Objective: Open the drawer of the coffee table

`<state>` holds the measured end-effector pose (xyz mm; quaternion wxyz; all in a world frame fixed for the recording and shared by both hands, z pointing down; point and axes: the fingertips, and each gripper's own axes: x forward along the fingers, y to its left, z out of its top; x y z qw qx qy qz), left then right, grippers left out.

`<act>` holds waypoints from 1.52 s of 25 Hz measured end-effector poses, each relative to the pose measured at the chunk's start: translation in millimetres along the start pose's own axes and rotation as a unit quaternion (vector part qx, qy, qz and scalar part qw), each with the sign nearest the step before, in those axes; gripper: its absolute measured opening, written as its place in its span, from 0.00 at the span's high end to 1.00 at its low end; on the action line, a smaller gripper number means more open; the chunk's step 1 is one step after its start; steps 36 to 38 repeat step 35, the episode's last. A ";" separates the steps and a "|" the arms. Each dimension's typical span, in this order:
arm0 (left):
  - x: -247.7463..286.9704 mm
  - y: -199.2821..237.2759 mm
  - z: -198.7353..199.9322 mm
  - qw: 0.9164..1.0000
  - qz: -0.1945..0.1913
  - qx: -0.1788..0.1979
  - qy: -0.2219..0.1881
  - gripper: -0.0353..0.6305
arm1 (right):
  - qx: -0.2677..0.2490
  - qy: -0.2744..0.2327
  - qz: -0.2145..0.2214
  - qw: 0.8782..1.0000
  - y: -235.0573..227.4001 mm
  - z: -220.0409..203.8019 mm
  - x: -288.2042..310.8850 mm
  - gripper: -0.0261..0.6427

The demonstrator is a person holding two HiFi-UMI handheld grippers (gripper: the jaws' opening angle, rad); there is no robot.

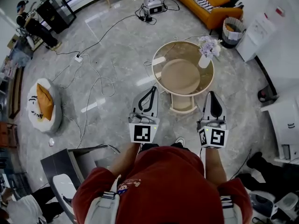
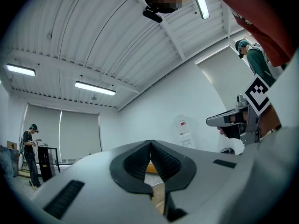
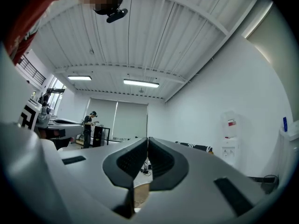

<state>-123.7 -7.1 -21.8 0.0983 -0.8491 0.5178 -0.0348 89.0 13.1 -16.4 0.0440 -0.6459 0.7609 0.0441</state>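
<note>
The round glass-topped coffee table point(image 1: 158, 78) stands on the floor just ahead of me, with a pale box-shaped part point(image 1: 183, 107) under its near rim that may be the drawer. A white vase of flowers point(image 1: 207, 51) stands on the table's far right. My left gripper point(image 1: 153, 88) is held above the floor short of the table's near left edge, its jaws shut on nothing point(image 2: 150, 143). My right gripper point(image 1: 211, 93) hovers at the near right edge, also shut and empty point(image 3: 147, 139). Neither touches the table.
Cables and a power strip point(image 1: 78, 58) trail over the floor at the left. A white cushion seat with an orange pillow point(image 1: 44, 104) lies far left, a grey box point(image 1: 65, 164) near left. Behind the table are an orange sofa point(image 1: 205, 3), a bin point(image 1: 232, 31) and a water dispenser point(image 1: 261, 29).
</note>
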 end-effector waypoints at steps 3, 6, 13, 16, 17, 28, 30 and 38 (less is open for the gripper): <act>0.5 -4.5 4.6 1.000 -0.004 -0.003 -0.007 0.93 | 0.001 0.003 -0.006 1.000 -2.1 2.7 -1.2 0.93; -1.1 -8.0 5.9 1.000 -0.009 -0.003 -0.007 0.93 | -0.006 0.006 -0.006 1.000 -1.3 2.6 -4.2 0.93; -0.3 -11.6 5.4 1.000 -0.010 -0.008 -0.004 0.93 | -0.013 0.015 -0.004 1.000 -1.3 0.2 -5.1 0.93; 1.4 -13.3 5.2 1.000 -0.011 -0.009 -0.004 0.93 | -0.014 0.018 -0.008 1.000 -4.7 -1.7 -4.6 0.93; 1.8 -13.2 5.3 1.000 -0.011 -0.008 -0.003 0.93 | -0.013 0.019 -0.008 1.000 -5.7 -2.3 -4.4 0.93; 15.9 -18.5 0.7 1.000 -0.009 -0.001 0.007 0.93 | -0.004 0.029 -0.001 1.000 -17.8 -16.3 3.4 0.93; 19.8 -21.0 -0.1 1.000 -0.009 -0.002 0.008 0.93 | -0.003 0.031 0.001 1.000 -20.9 -18.3 5.4 0.93; 26.0 -28.5 -1.8 1.000 -0.009 -0.001 0.010 0.93 | -0.004 0.037 0.005 0.999 -29.8 -23.7 6.2 0.93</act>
